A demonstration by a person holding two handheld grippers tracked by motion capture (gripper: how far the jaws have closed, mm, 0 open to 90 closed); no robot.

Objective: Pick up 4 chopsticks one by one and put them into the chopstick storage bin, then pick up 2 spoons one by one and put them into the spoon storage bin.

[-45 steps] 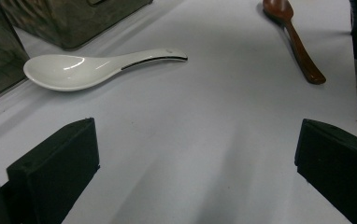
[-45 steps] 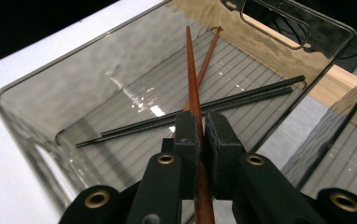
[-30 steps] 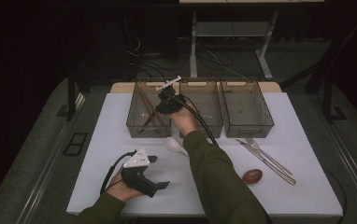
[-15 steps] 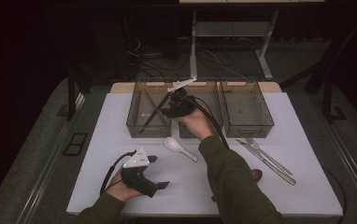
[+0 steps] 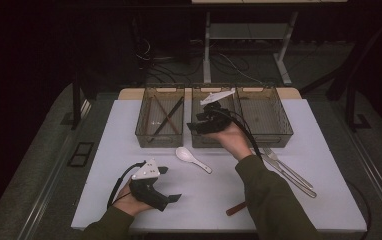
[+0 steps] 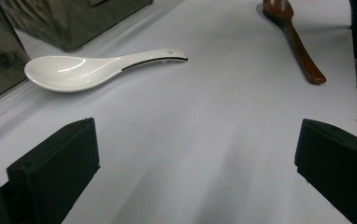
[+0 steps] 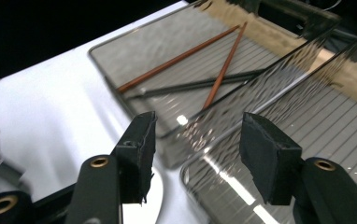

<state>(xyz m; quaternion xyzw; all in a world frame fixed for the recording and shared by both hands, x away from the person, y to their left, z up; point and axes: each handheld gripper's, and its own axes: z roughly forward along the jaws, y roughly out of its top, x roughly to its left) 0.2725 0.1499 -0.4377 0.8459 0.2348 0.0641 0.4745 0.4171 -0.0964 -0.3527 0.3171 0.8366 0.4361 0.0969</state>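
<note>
Chopsticks (image 7: 200,70) lie crossed in the far-left tray (image 5: 146,131) on the bench (image 5: 329,150), blurred in the high view behind its smoky wall. No writing can be read. Right tongs (image 5: 195,126), empty, have just been opening over the middle tray (image 5: 201,141). Left tongs (image 5: 170,184) rest released, wide apart, near the white spoon (image 6: 88,70).
</note>
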